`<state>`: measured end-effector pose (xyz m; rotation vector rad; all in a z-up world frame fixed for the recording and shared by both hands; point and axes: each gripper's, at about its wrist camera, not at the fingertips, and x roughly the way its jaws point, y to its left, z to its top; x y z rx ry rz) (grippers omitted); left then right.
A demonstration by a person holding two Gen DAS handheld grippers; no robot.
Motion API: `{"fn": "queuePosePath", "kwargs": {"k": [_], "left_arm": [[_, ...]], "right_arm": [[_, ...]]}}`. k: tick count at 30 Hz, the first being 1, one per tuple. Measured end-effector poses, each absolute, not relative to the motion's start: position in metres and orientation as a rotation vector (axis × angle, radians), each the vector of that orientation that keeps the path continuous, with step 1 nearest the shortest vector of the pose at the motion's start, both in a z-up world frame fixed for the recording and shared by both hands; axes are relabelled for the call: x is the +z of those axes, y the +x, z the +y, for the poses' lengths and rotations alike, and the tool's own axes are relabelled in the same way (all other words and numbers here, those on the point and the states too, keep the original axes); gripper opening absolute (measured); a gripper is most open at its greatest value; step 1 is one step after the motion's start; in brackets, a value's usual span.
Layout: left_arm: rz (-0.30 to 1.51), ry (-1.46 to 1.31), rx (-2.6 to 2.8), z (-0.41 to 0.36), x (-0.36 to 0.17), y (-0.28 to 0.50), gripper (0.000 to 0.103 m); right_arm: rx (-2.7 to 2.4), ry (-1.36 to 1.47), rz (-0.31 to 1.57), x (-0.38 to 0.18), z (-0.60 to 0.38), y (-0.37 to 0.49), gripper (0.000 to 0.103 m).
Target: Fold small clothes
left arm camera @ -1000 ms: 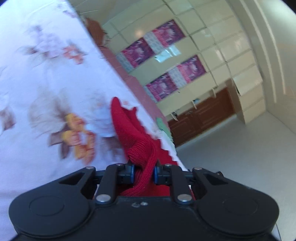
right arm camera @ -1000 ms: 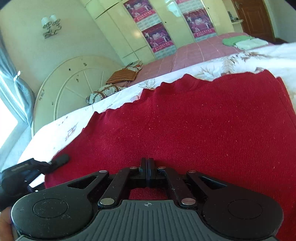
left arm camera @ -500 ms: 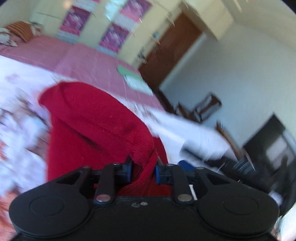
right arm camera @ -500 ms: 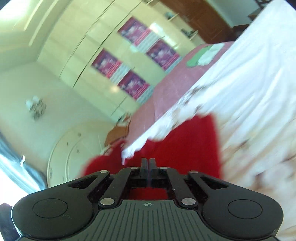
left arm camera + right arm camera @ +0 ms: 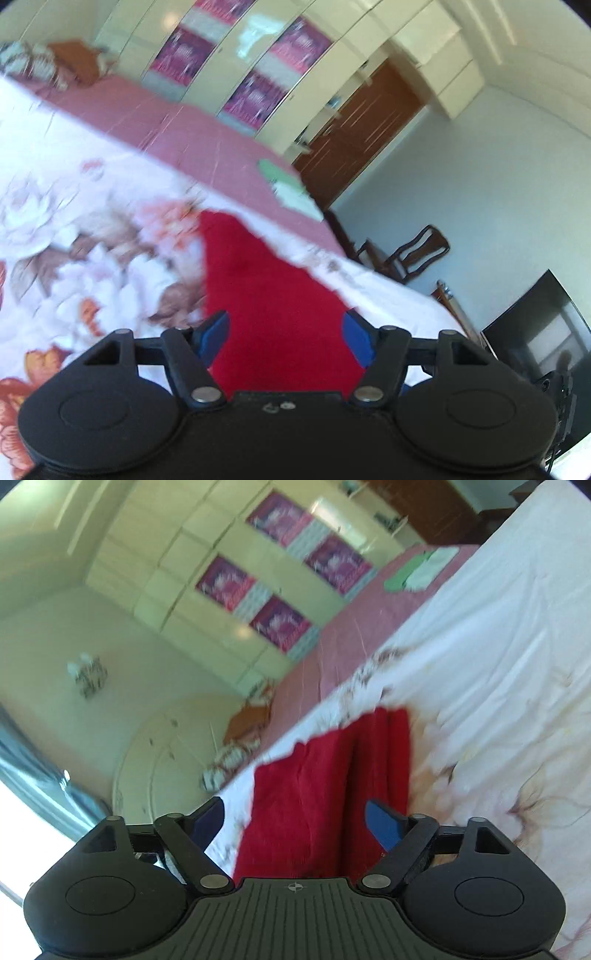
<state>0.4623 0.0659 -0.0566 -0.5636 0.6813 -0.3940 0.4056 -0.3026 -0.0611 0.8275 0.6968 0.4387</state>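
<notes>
My left tool (image 5: 284, 338) and right tool (image 5: 295, 821) both stand apart, gripping nothing. The red garment (image 5: 266, 295) lies on the bed (image 5: 66, 229) just ahead of them. I judge one fold is laid; next I must grip an edge again.

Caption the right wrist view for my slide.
Open right gripper above a folded red garment on a floral bedsheet.

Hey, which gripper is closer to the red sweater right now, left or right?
Left, slightly. The left gripper hangs open right over the red sweater, cloth filling its gap. The right gripper is open too, with the sweater a bit farther ahead.
</notes>
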Motion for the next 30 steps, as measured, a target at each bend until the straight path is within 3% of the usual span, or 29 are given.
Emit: {"fn": "queuePosePath", "kwargs": {"k": [2, 6, 10, 13, 15, 18, 24, 28, 30], "left_arm": [[0.743, -0.532, -0.364, 0.071, -0.074, 0.469, 0.062], [0.788, -0.532, -0.355, 0.078, -0.104, 0.462, 0.061], [0.79, -0.526, -0.337, 0.079, -0.098, 0.455, 0.059], [0.733, -0.271, -0.348, 0.034, -0.065, 0.43, 0.058], [0.735, -0.196, -0.342, 0.001, -0.062, 0.415, 0.064], [0.695, -0.002, -0.392, -0.038, -0.055, 0.382, 0.064], [0.569, -0.048, -0.459, -0.012, -0.04, 0.361, 0.064], [0.666, -0.083, -0.386, -0.007, -0.046, 0.389, 0.062], [0.727, -0.055, -0.422, -0.018, -0.058, 0.397, 0.067]], "right_arm": [[0.449, 0.824, 0.751, -0.073, -0.29, 0.415, 0.068], [0.435, 0.813, 0.83, -0.09, -0.28, 0.42, 0.067], [0.433, 0.679, 0.815, -0.074, -0.271, 0.409, 0.068], [0.422, 0.541, 0.758, -0.059, -0.259, 0.404, 0.068], [0.387, 0.519, 0.719, -0.054, -0.257, 0.408, 0.068], [0.345, 0.625, 0.697, -0.055, -0.269, 0.417, 0.068], [0.362, 0.74, 0.714, -0.061, -0.296, 0.406, 0.068], [0.368, 0.822, 0.739, -0.068, -0.302, 0.398, 0.068], [0.375, 0.861, 0.742, -0.072, -0.302, 0.396, 0.068]]}}
